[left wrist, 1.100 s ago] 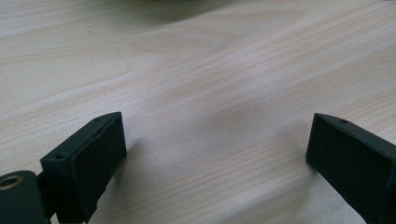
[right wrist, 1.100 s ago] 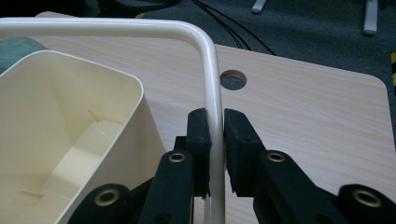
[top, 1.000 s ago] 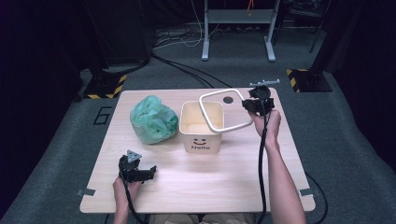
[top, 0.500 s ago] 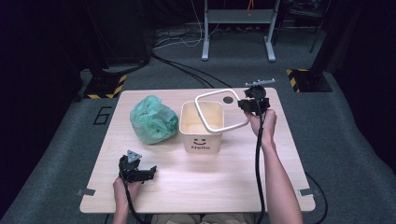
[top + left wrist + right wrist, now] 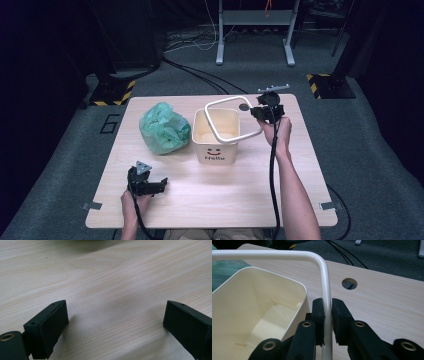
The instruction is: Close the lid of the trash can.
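From the high view, the right gripper (image 5: 263, 113) clamps the white frame (image 5: 231, 119) above the cream bin (image 5: 216, 134) mid-surface. The left gripper view shows the left gripper (image 5: 115, 322) gaping over bare surface (image 5: 112, 277). In the right gripper view, the pads (image 5: 319, 312) pinch the frame's bar beside the bin.

A cream square bin (image 5: 216, 136) with a smiley face and "Hello" on its front is standing upright and open near the table's middle. Its white rectangular rim frame (image 5: 231, 120) is hanging tilted above it, lifted at the three o'clock side.
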A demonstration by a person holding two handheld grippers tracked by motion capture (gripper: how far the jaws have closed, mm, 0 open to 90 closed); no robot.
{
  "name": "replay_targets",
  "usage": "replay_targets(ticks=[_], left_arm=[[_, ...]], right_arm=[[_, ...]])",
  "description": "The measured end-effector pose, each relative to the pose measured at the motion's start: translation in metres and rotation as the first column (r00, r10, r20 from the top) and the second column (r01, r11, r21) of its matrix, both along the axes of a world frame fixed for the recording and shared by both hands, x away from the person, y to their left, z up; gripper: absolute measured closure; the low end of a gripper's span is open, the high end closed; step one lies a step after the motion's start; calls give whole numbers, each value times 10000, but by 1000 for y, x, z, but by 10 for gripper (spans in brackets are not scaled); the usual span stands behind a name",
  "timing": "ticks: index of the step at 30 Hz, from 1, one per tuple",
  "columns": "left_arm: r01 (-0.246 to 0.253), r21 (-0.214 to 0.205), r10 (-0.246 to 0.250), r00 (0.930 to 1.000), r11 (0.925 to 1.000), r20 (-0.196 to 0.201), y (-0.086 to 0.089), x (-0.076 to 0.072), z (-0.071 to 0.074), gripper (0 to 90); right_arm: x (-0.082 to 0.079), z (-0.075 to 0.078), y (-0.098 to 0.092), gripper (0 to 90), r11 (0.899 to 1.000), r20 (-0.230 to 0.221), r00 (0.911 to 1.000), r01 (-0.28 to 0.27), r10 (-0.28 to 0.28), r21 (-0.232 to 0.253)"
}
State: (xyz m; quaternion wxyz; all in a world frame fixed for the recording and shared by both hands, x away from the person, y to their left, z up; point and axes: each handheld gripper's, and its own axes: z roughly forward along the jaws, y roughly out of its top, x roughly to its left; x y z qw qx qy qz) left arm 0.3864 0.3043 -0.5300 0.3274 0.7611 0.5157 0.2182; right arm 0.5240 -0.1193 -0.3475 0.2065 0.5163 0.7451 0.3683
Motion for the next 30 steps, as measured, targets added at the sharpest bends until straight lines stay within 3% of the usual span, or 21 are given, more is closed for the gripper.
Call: replay_targets(ticks=[12,15,19,21,27,30], left_arm=[[29,-92,-29,10000,10000,-8,1,0,0,58],[53,-392,-53,10000,9992,0,4,1,1,60],[28,-369,-27,10000,9993,22,3,0,1,82],[92,-698,-94,10000,9975,-26,2,0,3,81],[608,-1061,-600,9981,9925,103,-12,-5,24,78],[1031,-1581,-1066,9942,9820,-141,-15,-2,37,81]], right_arm=[[0,3,11,809,9997,34,9997,-225,225,-7],[0,3,14,809,9997,17,9997,-262,262,-2],[1,1,16,809,9996,-67,9996,-272,272,11],[1,1,17,809,9996,-105,9996,-277,277,9],[2,-1,21,809,9997,-196,9995,-230,230,-8],[2,-2,22,808,9997,-248,9994,-231,232,7]])
